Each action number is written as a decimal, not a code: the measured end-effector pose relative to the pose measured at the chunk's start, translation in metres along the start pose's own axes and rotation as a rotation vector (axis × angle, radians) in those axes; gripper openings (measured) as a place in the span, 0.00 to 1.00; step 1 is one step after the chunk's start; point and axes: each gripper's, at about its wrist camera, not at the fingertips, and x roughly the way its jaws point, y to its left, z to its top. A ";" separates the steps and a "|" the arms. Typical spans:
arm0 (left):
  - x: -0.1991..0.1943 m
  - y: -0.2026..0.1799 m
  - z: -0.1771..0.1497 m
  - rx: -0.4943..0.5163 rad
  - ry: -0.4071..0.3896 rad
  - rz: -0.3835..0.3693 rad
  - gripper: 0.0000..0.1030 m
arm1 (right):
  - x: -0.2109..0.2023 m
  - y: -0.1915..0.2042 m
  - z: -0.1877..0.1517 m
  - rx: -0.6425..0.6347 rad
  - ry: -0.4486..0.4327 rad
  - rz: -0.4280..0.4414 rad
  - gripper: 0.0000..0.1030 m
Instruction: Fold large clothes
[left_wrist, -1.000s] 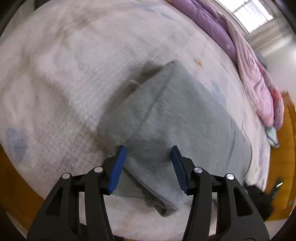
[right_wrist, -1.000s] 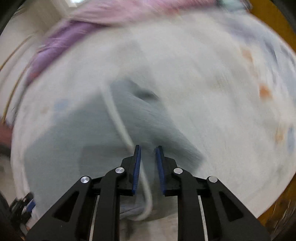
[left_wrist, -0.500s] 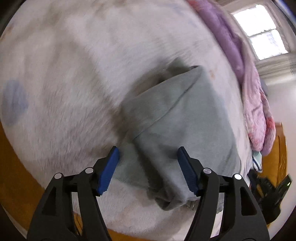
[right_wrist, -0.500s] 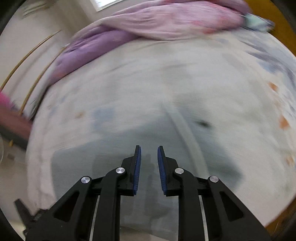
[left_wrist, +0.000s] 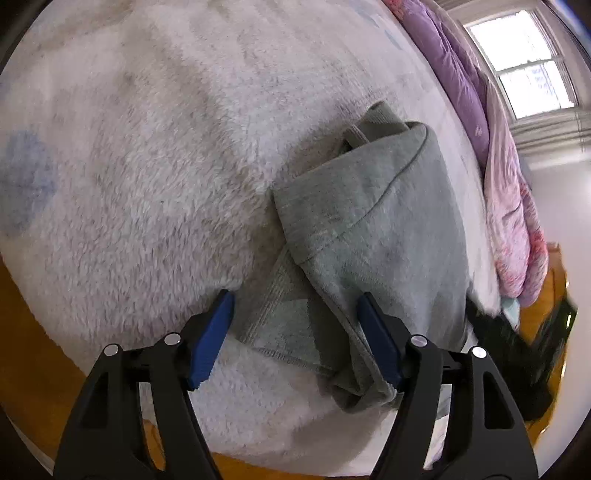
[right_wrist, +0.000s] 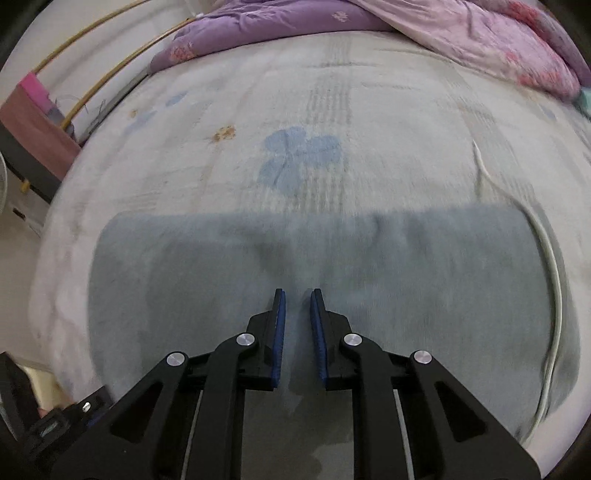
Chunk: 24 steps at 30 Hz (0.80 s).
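1. Left wrist view: the left tongs (left_wrist: 295, 332) stand wide apart and hold nothing, low over the near edge of the bed (left_wrist: 147, 166). The grey garment (left_wrist: 369, 229) lies folded beside that edge, and its ribbed hem (left_wrist: 273, 314) lies between the two blue pads. To the left of the garment the white fleece is bare up to the far edge. The purple-pink quilt (left_wrist: 509, 206) runs along the far right edge. Compared with one second ago, the pads are wider apart and the folded corner is closer.
2. Right wrist view: the right tongs (right_wrist: 297, 332) are nearly together, with a narrow gap, and clamp nothing. The garment (right_wrist: 406, 277) lies flat across the near part of the bed (right_wrist: 332, 110), with a white cord (right_wrist: 554, 280) along its right side. Earlier the cord was between the pads; now it lies well apart.
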 end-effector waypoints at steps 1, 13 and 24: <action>-0.002 0.005 0.000 -0.021 -0.002 -0.014 0.70 | -0.003 0.002 -0.012 0.009 0.010 0.006 0.13; 0.004 -0.009 -0.003 0.048 0.014 0.047 0.70 | -0.007 -0.005 -0.063 0.075 0.050 0.034 0.11; -0.025 -0.062 -0.001 0.170 0.049 0.004 0.08 | -0.040 0.019 -0.061 -0.020 0.058 0.259 0.28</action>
